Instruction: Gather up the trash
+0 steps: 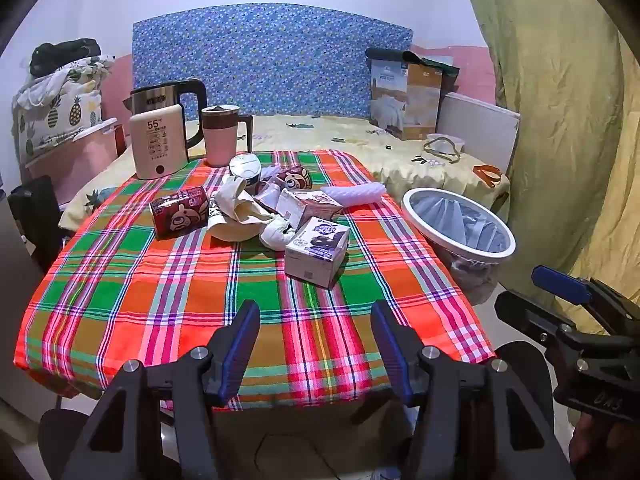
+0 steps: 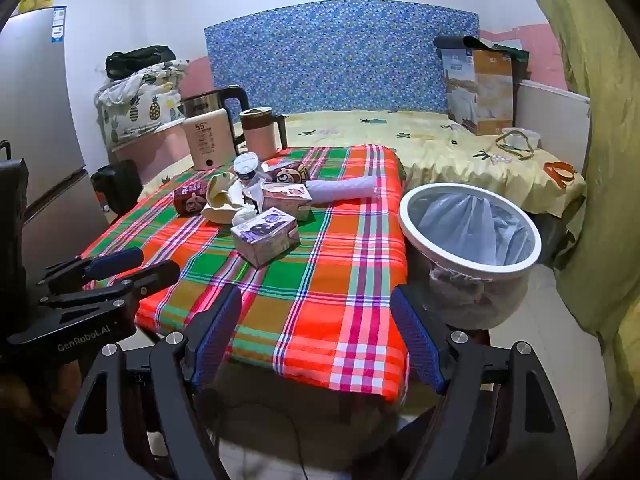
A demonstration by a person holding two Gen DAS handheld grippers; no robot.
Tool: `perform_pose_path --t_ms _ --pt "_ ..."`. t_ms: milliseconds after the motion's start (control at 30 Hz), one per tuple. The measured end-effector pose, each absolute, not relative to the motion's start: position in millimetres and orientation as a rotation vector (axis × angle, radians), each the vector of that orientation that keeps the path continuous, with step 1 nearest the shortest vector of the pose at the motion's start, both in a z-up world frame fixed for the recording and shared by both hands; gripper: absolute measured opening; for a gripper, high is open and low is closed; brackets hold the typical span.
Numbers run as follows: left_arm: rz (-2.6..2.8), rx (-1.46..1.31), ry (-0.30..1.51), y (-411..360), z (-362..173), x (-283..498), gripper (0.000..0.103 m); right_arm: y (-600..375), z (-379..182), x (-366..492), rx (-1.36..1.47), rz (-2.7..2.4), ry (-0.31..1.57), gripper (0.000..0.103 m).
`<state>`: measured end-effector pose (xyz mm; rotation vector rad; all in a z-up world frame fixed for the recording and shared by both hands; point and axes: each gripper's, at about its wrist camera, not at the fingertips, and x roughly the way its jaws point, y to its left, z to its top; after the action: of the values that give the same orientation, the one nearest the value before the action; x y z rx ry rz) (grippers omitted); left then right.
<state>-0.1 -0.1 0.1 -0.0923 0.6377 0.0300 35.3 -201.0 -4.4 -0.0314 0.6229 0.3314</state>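
A pile of trash lies mid-table on the plaid cloth point(image 1: 160, 300): a purple-white drink carton point(image 1: 318, 254) nearest me, a second carton point(image 1: 308, 206), a red bear can point(image 1: 180, 212), another bear can point(image 1: 294, 178), crumpled paper point(image 1: 236, 216), a yogurt cup point(image 1: 246, 168) and a white foam roll point(image 1: 354, 194). A white bin with a grey liner point(image 1: 460, 224) stands right of the table. My left gripper point(image 1: 316, 344) is open and empty over the table's near edge. My right gripper point(image 2: 316, 336) is open and empty, between the near carton point(image 2: 266, 236) and the bin point(image 2: 470, 224).
A kettle point(image 1: 172, 108), a white 55° device point(image 1: 158, 146) and a pink mug point(image 1: 222, 136) stand at the table's back left. Behind is a bed point(image 1: 340, 132) with a cardboard box point(image 1: 408, 96). A yellow curtain point(image 1: 560, 120) hangs right. A fridge point(image 2: 36, 120) stands left.
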Motion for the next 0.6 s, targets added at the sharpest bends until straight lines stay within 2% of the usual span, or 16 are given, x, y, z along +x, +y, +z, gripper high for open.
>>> perform_pose_path --t_ms 600 --pt "0.024 -0.112 0.634 1.9 2.4 -0.7 0.057 -196.0 -3.5 32.4 -0.048 0.328 0.615 0.078"
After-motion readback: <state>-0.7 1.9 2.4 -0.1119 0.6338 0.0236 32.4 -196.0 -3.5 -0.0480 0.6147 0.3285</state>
